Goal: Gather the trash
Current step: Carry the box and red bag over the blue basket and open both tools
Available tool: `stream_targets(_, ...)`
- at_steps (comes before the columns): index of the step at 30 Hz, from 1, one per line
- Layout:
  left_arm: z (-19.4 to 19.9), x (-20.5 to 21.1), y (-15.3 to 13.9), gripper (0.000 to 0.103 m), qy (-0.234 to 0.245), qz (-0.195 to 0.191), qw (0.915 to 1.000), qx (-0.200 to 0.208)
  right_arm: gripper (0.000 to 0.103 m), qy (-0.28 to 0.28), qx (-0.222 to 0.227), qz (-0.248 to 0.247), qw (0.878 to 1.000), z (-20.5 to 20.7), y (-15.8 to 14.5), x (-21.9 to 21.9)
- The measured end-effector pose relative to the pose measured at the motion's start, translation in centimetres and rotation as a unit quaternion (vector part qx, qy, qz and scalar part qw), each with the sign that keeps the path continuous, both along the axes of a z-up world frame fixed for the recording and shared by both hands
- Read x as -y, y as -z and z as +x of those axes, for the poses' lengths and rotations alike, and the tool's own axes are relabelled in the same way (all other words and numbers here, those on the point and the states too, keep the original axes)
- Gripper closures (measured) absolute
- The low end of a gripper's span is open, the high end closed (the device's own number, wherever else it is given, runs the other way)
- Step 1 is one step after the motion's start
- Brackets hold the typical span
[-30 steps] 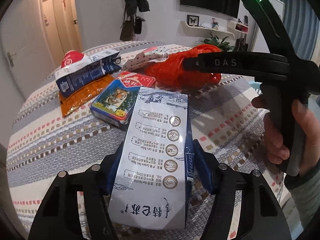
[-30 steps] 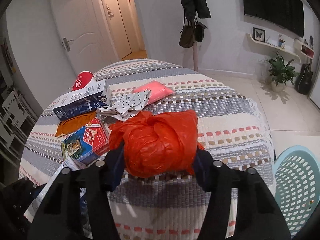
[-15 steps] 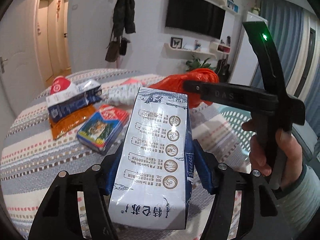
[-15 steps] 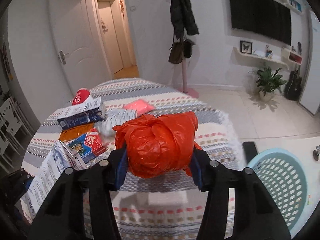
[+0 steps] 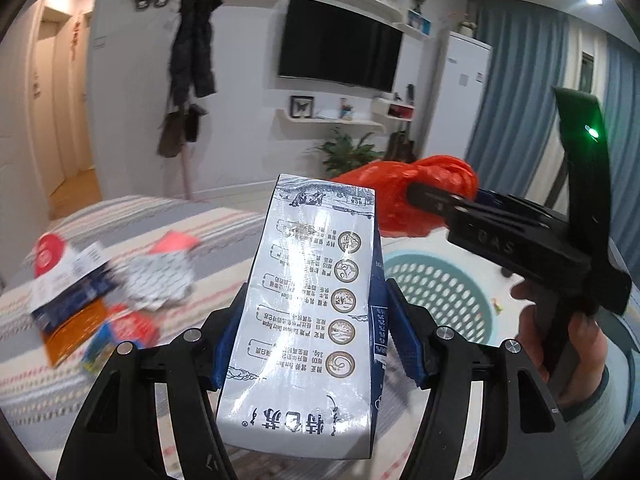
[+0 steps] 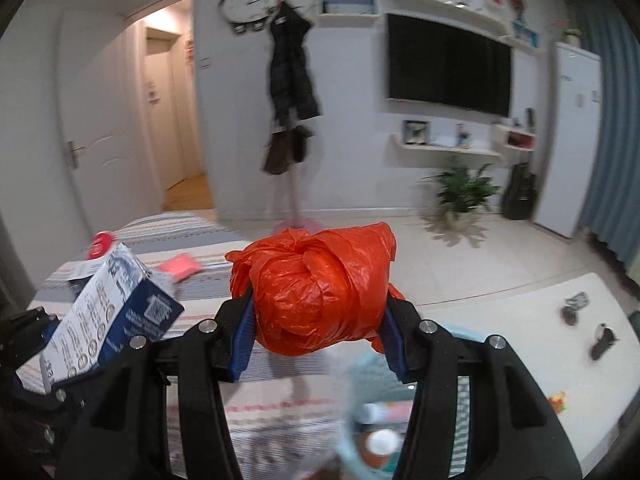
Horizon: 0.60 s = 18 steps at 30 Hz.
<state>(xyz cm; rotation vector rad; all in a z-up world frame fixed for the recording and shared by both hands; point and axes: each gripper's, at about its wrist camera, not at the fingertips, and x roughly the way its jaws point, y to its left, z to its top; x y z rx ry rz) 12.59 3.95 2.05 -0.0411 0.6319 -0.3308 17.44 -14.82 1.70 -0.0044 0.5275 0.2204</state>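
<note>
Trash is held in both hands at this moment. The left gripper [image 5: 316, 344] pinches a white and blue carton [image 5: 316, 300] between its blue pads, and the carton stands up along the fingers. The right gripper [image 6: 318, 332] pinches a knotted orange bag [image 6: 316, 292], which bulges out above its pads. In the left wrist view, a pale blue basket [image 5: 436, 296] with holes lies at about 3 o'clock from the carton, low on the floor beside the striped bed [image 5: 132, 216]. In the right wrist view its rim shows at about 5 o'clock from the bag, with some items already inside.

I judge that the step in hand is the carry to the basket. To do it well, each piece should be brought fully over the basket opening before the pads let go, the bag first, since it is nearer. The carton is tall, so tipping it downward should help it not to catch on the rim.

Compared with one second ago, both pieces have left the bed and are higher. The basket is now much closer in both views. The remaining boxes [image 5: 72, 300] and wrappers [image 5: 156, 280] lie further back at about 9 o'clock, blurred.
</note>
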Motion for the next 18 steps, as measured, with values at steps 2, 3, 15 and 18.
stream_targets(2,0.8,1.8,0.1,0.041,0.015,-0.001,0.9999,-0.003,0.054,0.026,0.001,-0.003,1.0,-0.1,0.1,2.2)
stream_targets(3,1.5,3.1,0.3,0.041,0.025,-0.001,0.9997,-0.006,0.054,0.04,-0.003,0.0,0.999,-0.1,0.4,3.5)
stream_targets(15,8.5,13.9,6.0,0.041,0.107,0.003,0.9886,-0.106,0.053,0.158,-0.113,0.034,0.98,0.8,8.5,15.0)
stream_targets(18,9.9,15.1,8.3,0.041,0.122,-0.025,0.98,-0.155,0.053,0.172,-0.141,0.045,0.974,0.9,11.0,16.6)
